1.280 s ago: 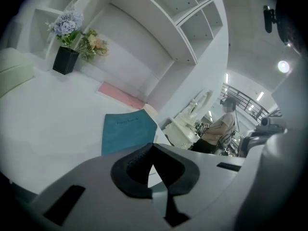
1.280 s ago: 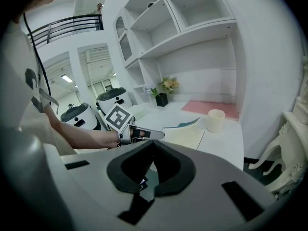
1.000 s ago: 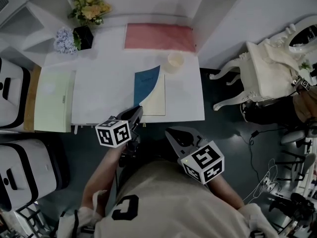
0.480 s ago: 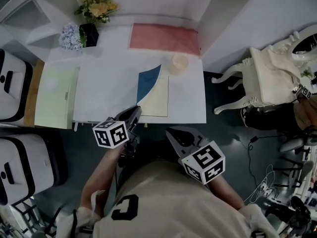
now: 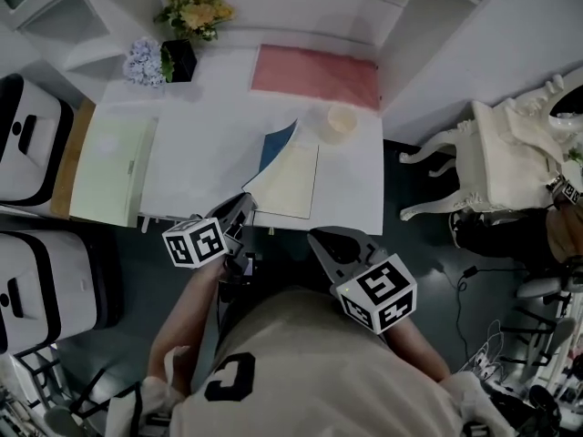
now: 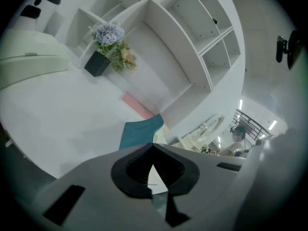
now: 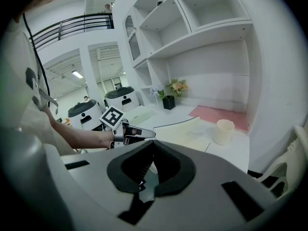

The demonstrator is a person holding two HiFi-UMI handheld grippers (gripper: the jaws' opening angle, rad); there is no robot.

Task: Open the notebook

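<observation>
**Ann:** Less blue is showing on the cover (image 5: 278,144) than a second ago. The left claw (image 5: 240,206) has been drawing its corner up and toward the near left, so the pale inside is curling into sight.

**Ben:** Where is the notebook (image 5: 293,182) lying?

**Ann:** It is lying flat on the white table (image 5: 196,157), near the front edge, with a cup (image 5: 341,121) standing just beyond its far right corner. A cream page is showing under the raised cover.

**Ben:** How is that claw gripping?

**Ann:** Its jaws are pressing fully together, pinching the cover's free lower corner between the pads. I am guessing the corner grip is letting the thin sheet bend and peel over its left hinge, instead of dragging the whole book.

**Ben:** And the other one?

**Ann:** The right claw (image 5: 317,238) is hanging just off the table's near edge, its jaws closed on nothing and touching nothing. It is probably waiting there to keep out of the swinging cover's way.
</observation>
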